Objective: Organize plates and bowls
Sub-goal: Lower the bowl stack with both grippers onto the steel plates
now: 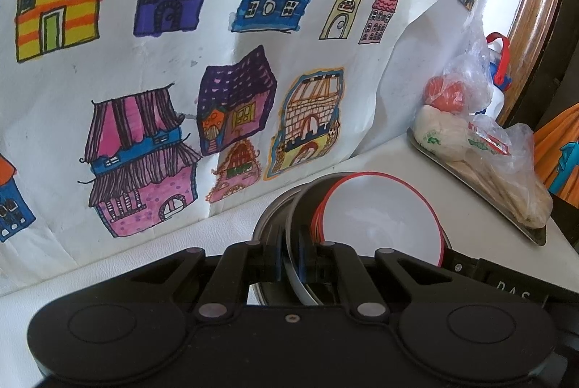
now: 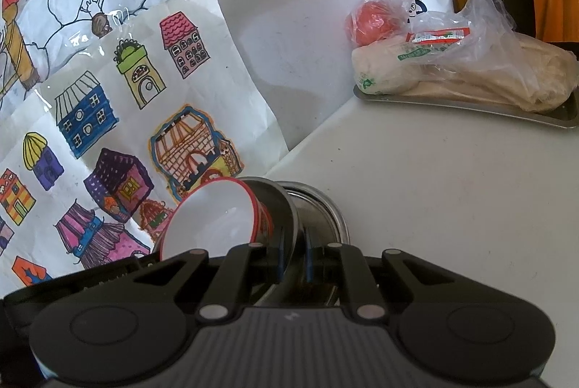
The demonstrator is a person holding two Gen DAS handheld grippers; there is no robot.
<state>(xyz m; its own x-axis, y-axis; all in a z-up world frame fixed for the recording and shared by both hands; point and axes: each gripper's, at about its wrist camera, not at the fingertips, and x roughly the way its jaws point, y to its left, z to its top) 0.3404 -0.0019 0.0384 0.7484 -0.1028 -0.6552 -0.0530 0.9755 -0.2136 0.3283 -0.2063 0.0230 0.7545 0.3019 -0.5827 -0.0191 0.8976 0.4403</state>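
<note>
- your left gripper is clamped on a steel bowl rim, tilting it.
- your right gripper pinches the same stack's rim.
- the red-rimmed bowl sits nested inside, over the table, probably so both lift together.

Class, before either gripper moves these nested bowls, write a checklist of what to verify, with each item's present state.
1. Left gripper shut on the steel bowl rim: ok.
2. Right gripper shut on the same bowl's rim: ok.
3. Red-rimmed bowl sitting level inside: not ok, it is tilted.
4. Bare table beside the stack: ok.
5. Tray of bagged food apart from the stack: ok.
6. Steel bowl lifted off the steel dish beneath: cannot tell.
</note>
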